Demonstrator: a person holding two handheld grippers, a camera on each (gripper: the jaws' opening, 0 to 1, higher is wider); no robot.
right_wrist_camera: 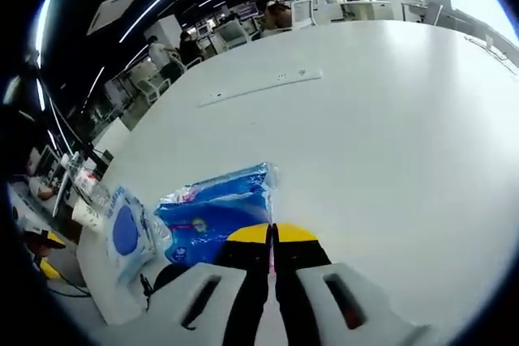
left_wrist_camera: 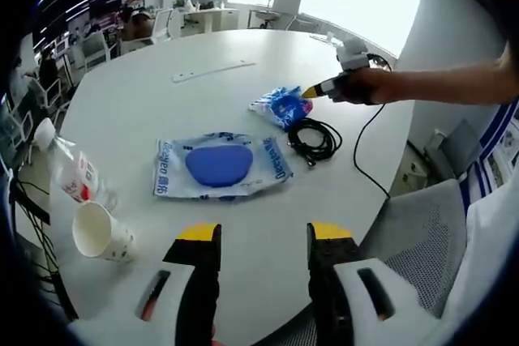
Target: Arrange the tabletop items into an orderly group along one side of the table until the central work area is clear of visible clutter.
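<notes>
Nearest the lens in the left gripper view, the left gripper (left_wrist_camera: pixel 263 241) is seen with its yellow-tipped jaws spread wide apart; nothing is held between them and nothing is touched. Just beyond the tips, a clear packet with a blue oval pad (left_wrist_camera: pixel 217 166) is laid flat on the white table (left_wrist_camera: pixel 162 111), its long axis running across the view from left to right. Near the table's left edge, a paper cup (left_wrist_camera: pixel 101 232) is seen tipped on its side with its mouth turned up and left, and a crumpled red-and-white wrapper (left_wrist_camera: pixel 79 177) is seen just behind it. A coiled black cable (left_wrist_camera: pixel 315 138) is placed right of the packet, with a small blue pouch (left_wrist_camera: pixel 281 106) just beyond it.

In the right gripper view, the right gripper (right_wrist_camera: pixel 272 237) is seen with its jaws pressed together, clamped on the near edge of the blue pouch (right_wrist_camera: pixel 215 215). The pouch's long axis is slanted from lower left to upper right, its far end pointed toward the table's middle. The same gripper is shown at the pouch in the left gripper view, held in a hand (left_wrist_camera: pixel 365 85).
</notes>
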